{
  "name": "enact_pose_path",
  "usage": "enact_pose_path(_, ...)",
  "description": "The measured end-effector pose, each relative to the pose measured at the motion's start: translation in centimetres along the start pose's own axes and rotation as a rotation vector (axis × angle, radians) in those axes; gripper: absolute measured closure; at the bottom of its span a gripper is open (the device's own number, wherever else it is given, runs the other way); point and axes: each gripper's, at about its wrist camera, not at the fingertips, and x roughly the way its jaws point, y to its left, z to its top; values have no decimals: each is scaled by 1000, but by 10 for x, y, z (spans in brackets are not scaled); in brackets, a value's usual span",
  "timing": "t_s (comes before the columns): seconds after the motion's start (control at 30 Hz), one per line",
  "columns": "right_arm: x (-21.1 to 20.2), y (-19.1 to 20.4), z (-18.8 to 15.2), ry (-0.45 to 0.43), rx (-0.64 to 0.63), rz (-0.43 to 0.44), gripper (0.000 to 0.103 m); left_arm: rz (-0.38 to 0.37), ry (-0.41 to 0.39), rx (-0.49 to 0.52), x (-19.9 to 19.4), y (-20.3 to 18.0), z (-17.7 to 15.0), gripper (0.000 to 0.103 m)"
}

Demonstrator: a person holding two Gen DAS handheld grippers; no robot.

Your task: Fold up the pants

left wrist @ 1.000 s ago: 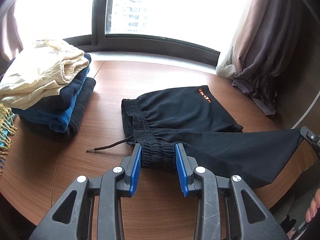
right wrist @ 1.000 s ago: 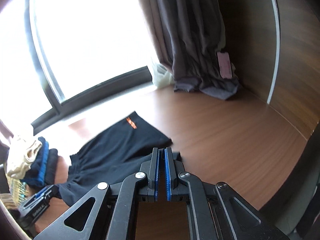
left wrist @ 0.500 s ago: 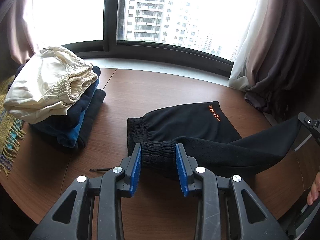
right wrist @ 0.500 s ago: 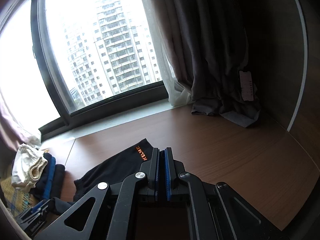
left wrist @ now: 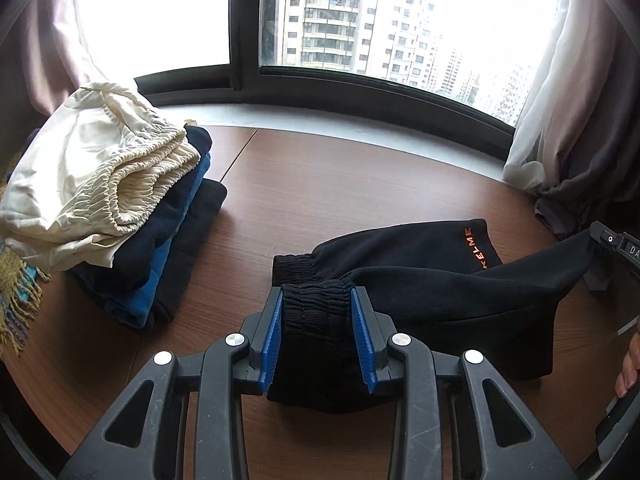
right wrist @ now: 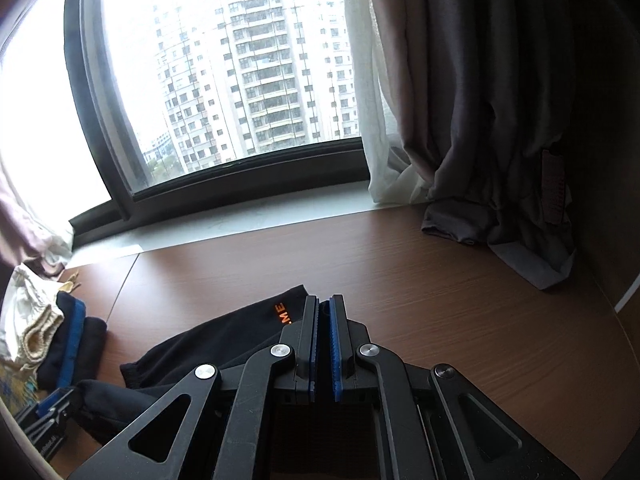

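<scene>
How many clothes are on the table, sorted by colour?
Cream: 1, the cream piece on top of the stack.
Navy: 1, the navy piece.
Blue: 1, the blue piece.
Black: 2, the black bottom piece and the black pants.
Total: 5, if navy and blue are separate clothes.

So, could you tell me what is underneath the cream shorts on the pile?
Under the cream shorts lie folded dark navy and blue garments, stacked on the table. How many pieces there are is hidden by the shorts.

We note a wooden tabletop (left wrist: 340,184): folded clothes stack (left wrist: 120,208) left of hand-held gripper (left wrist: 316,336), black pants (left wrist: 420,264) ahead.
</scene>
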Motion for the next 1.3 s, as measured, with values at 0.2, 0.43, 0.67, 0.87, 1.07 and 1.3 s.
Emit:
enact_pose_path(0.2, 46, 8, 5, 77, -16, 21, 97, 28, 41, -21, 28, 2, 10, 70)
enact_pose_path(0.43, 94, 18, 4, 153, -39, 31, 97, 52, 92, -31, 57, 3, 17, 70)
enact_pose_path(0.67, 135, 28, 6, 213, -49, 42, 97, 74, 104, -20, 74, 6, 24, 68)
enact_pose_path(0.87, 161, 44, 13, 242, -108, 36, 70, 89, 103, 21, 83, 10, 29, 65)
enact_pose_path(1.07, 124, 65, 21, 56, -309, -28, 61, 90, 56, 25, 67, 17, 32, 60)
enact_pose_path(1.3, 107, 117, 9, 163, -699, 367, 61, 59, 9, 147, 41, 8, 16, 56)
